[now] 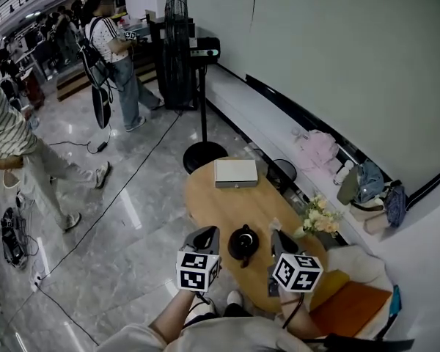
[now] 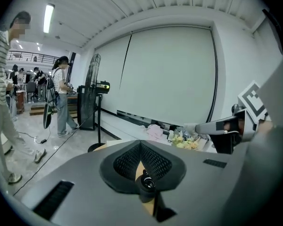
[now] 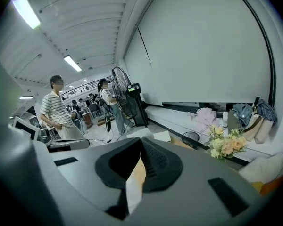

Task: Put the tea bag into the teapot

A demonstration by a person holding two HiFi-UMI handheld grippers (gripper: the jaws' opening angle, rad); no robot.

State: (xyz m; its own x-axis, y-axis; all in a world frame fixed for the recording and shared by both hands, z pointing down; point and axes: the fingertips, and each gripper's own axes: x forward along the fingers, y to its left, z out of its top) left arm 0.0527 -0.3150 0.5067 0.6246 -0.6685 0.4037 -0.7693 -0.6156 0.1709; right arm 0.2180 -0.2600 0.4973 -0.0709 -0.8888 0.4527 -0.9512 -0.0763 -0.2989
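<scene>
A black teapot [image 1: 243, 243] with its lid on stands on the near end of the oval wooden table [image 1: 227, 204]. My left gripper [image 1: 213, 235] is just to the teapot's left with its fingertips together. The teapot's lid knob [image 2: 146, 184] shows through the slit below those tips. My right gripper [image 1: 275, 235] is just to the teapot's right, shut on a pale tea bag [image 3: 131, 188]. A small white bit of the tea bag [image 1: 275, 225] sticks up at that gripper's tip. Each gripper carries a marker cube [image 1: 198, 270].
A white box [image 1: 235, 172] lies at the table's far end and a bunch of flowers [image 1: 320, 217] stands at its right edge. Beyond are a standing fan [image 1: 177, 46], floor cables and several people. An orange cushion [image 1: 350, 306] lies on the right.
</scene>
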